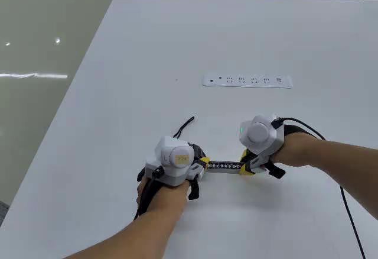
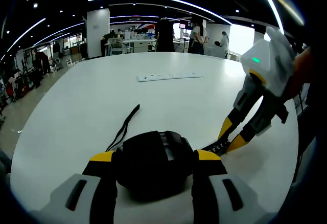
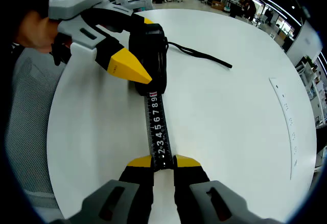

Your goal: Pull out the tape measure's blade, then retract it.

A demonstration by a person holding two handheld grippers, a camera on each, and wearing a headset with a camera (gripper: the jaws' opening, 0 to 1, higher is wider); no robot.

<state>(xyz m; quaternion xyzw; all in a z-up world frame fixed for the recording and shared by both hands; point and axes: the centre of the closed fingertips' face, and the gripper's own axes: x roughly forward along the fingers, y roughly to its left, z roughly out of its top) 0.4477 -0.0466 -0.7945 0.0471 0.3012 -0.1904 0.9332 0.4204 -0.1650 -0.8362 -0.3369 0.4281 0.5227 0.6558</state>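
The left tongs (image 2: 156, 156) are clamped around the black tape measure case (image 3: 149, 50), held low at the white surface (image 1: 177, 46) in front of the person. Near it, the right tongs (image 3: 162, 161) are pinching the tip end of the blade (image 3: 156, 116). Only a short run of blade spans the gap between them, so I'd judge the pull-out to be in its early part.

To do it well, the right tongs should draw straight away along the blade's own line, level with the case's mouth, without lifting or twisting, while the left stops the case from sliding or turning. A firm pinch matters here: if the tip slips, the blade would likely whip back.

The strap (image 3: 202, 54) trails away behind the case, and the power strip (image 1: 247, 81) lies well apart — neither looks in the way.
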